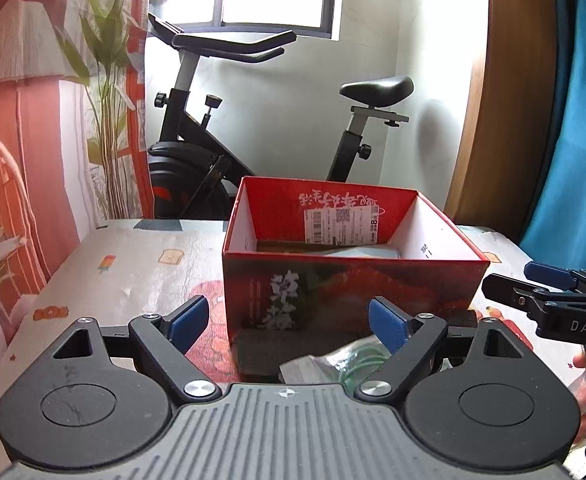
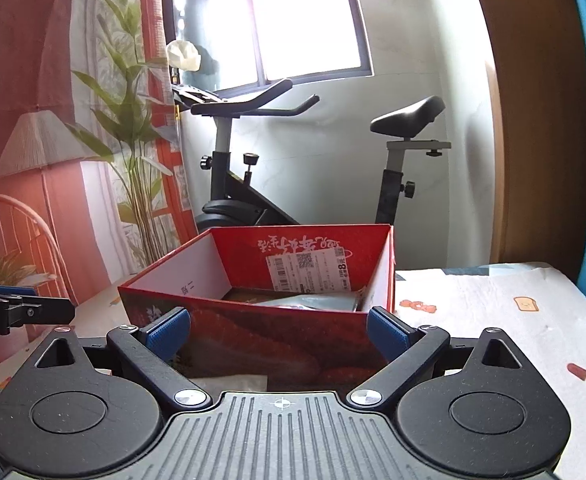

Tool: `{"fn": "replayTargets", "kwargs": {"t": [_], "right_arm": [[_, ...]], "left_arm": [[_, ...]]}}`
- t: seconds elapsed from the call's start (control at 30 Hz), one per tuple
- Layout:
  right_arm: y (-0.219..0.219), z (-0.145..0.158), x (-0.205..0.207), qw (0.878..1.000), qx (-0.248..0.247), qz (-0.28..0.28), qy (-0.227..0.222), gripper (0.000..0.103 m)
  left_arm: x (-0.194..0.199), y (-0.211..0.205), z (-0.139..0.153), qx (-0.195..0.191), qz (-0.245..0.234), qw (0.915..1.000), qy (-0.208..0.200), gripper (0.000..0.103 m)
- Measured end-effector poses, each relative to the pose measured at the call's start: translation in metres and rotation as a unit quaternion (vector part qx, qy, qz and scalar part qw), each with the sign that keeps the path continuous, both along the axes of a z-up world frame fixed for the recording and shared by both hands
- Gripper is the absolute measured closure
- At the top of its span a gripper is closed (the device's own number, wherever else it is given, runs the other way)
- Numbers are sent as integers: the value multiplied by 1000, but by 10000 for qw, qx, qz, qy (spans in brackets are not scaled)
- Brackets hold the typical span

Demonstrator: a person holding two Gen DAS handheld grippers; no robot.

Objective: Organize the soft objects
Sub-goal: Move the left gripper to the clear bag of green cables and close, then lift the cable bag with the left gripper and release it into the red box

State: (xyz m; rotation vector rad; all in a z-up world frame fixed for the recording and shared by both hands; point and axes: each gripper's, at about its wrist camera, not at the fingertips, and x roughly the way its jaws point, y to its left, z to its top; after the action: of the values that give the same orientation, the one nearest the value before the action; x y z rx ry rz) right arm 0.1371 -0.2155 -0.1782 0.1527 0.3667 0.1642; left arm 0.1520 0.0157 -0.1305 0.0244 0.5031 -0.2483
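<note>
Packet (image 1: 333, 360) of soft stuff lies on the table (image 1: 125, 272) at 6 o'clock of the red box (image 1: 349, 276), under my left gripper (image 1: 289, 322). Both grippers released, empty; right gripper (image 2: 279, 330) faces the box. I'd drop left, pinch the packet's middle, clear the rim.

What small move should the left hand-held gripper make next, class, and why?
Probably dip the left hand-held gripper toward the clear packet lying before the red box on the table. Its jaws stand open and empty, and the packet is still outside the box.
</note>
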Motion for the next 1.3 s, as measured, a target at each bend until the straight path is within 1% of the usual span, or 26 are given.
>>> {"fn": "replayTargets", "kwargs": {"t": [0.13,0.27,0.37,0.43,0.47,0.53,0.6,0.7,0.8,0.9,1.0,1.2,1.3], "right_arm": [[5,-18,-19,10000,-16,-10,71,10],[19,-33,-34,9991,-353,162,162,12],[23,-36,-39,9988,-355,296,158,14],[26,-38,-40,9985,-393,350,156,16],[28,-38,-39,9983,-422,378,155,17],[29,-41,-38,9979,-465,416,163,24],[29,-43,-36,9976,-510,413,207,33],[30,-47,-33,9971,-515,506,252,41],[31,-53,-27,9964,-457,624,359,45],[31,-61,-21,9956,-304,734,497,46],[34,-66,-15,9945,-278,839,568,46],[35,-76,-4,9929,-196,944,702,46],[34,-79,-2,9925,-118,998,703,46]], "left_arm": [[-22,-1,-17,-256,73,9996,99,15],[-32,-3,-34,-263,-9,9991,324,16],[-30,4,-42,-459,63,9974,547,20],[-30,8,-46,-574,106,9962,645,25],[-30,9,-47,-613,128,9957,678,27],[-28,11,-50,-683,143,9948,737,33],[-26,12,-53,-784,101,9935,816,35],[-21,11,-59,-925,45,9913,940,37],[-17,7,-65,-916,-7,9906,1012,40],[-12,4,-71,-948,-65,9896,1080,41],[-5,3,-76,-1022,-112,9876,1187,45],[10,2,-88,-1168,-119,9823,1461,46],[15,2,-92,-1221,-174,9811,1490,47]]}}
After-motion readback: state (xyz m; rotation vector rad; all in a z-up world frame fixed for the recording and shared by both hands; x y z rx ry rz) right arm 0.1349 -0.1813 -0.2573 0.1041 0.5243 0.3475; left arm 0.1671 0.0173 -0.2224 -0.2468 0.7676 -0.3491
